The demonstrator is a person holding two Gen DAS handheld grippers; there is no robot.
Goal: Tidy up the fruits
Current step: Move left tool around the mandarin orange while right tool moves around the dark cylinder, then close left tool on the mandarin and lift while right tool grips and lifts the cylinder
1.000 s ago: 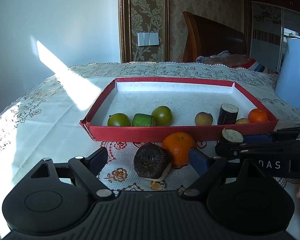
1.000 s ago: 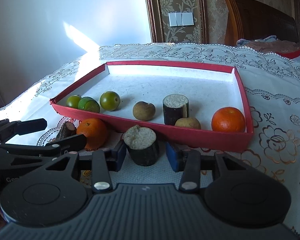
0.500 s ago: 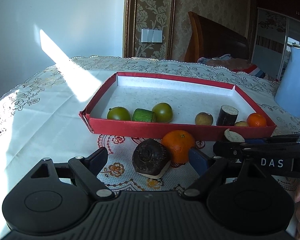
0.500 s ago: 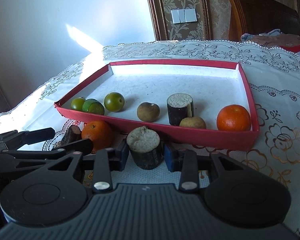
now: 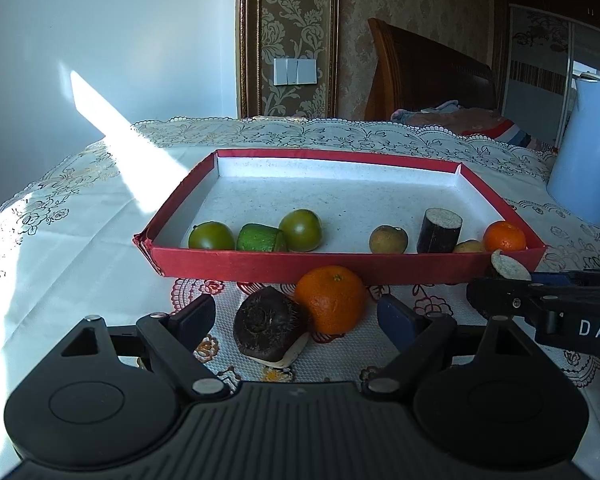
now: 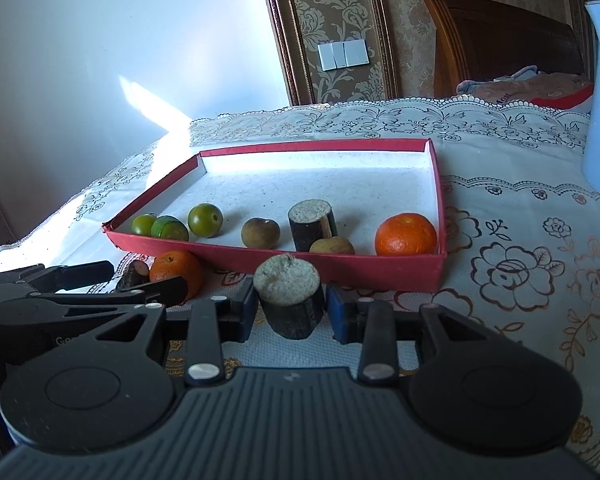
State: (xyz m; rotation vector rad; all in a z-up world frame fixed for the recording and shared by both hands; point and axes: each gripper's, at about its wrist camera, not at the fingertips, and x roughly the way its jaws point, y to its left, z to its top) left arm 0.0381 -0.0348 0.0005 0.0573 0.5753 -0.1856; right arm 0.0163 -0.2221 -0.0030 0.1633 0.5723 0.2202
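A red tray is loaded with seven fruits along its near wall. A dark stub is held upright outside; an orange and a dark piece are laid touching.

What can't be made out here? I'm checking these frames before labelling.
- Left view: the dark sugarcane stub in the right gripper shows only its pale cut top; the gripper's black fingers hide the rest.
- Right view: the dark spiky fruit is mostly behind the left gripper's finger.
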